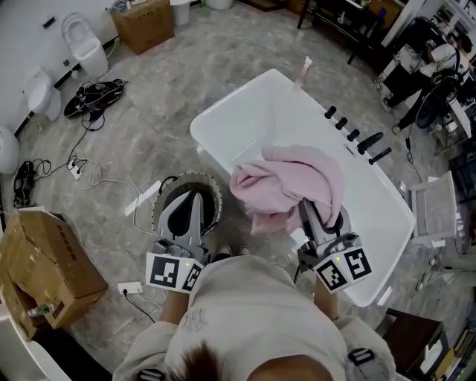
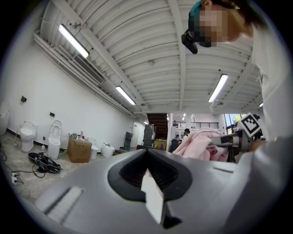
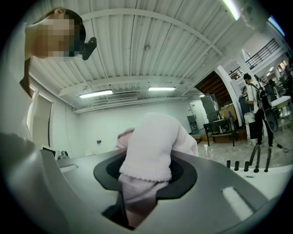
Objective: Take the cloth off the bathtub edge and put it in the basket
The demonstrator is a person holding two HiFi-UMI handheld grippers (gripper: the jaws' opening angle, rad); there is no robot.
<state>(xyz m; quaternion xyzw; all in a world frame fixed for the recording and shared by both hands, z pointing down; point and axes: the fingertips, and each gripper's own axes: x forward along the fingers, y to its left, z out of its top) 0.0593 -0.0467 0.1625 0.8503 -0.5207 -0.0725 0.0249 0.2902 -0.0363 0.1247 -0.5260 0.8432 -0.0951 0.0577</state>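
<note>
A pink cloth (image 1: 290, 186) hangs bunched over the near edge of the white bathtub (image 1: 216, 145). My right gripper (image 1: 312, 212) is shut on it, and the fingertips are buried in the fabric. In the right gripper view the cloth (image 3: 153, 146) fills the gap of the right gripper (image 3: 146, 183) and drapes over the jaws. My left gripper (image 1: 195, 197) is shut and holds nothing. It hovers over the round dark basket (image 1: 165, 192) on the floor left of the tub. The left gripper view shows that gripper (image 2: 147, 157) with its jaws together and the cloth (image 2: 201, 144) off to the right.
Black tap handles (image 1: 357, 138) line the tub's far rim, and a bottle (image 1: 303, 72) stands at its corner. A cardboard box (image 1: 44, 260) sits at the lower left. Cables (image 1: 93, 97), toilets (image 1: 82, 45) and another box (image 1: 145, 22) lie further left.
</note>
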